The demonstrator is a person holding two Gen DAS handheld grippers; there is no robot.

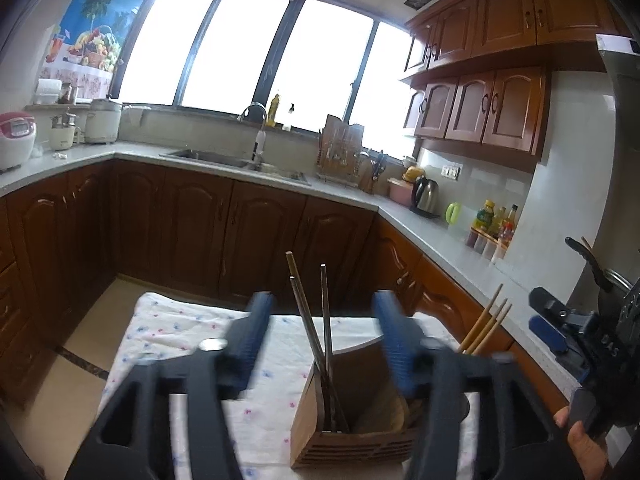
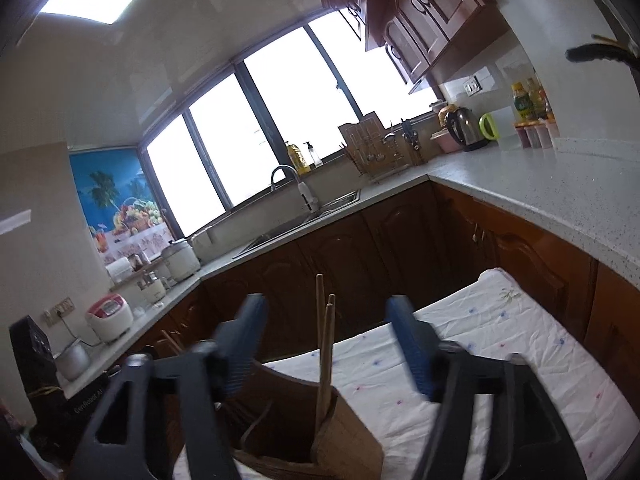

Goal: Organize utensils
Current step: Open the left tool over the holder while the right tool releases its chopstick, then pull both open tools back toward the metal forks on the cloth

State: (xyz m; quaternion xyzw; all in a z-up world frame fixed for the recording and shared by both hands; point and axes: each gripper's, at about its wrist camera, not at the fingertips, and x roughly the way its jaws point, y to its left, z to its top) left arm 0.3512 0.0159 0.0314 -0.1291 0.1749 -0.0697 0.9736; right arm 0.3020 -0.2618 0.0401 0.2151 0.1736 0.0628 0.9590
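Both Grippers Let Go Over the Utensil Holder

The left gripper (image 1: pixel 322 344) hangs released above the wooden holder (image 1: pixel 360 408), its jaws wide apart with the metal chopsticks (image 1: pixel 320 328) standing free between them, untouched. The right gripper (image 2: pixel 328 344) is likewise released, the wooden chopsticks (image 2: pixel 326 356) leaning in the holder's right compartment between its spread jaws. The holder sits near the front of the cloth-covered tabletop (image 1: pixel 192 332). To finish the step well, I'd lift each gripper straight up and back so no pad clips a leaning stick and tips it out. Beyond lie the sink (image 1: pixel 224 158), a kettle (image 1: pixel 426 194) far right and a rice cooker (image 1: pixel 14 140) far left, all well apart; only the tilted sticks are in the way
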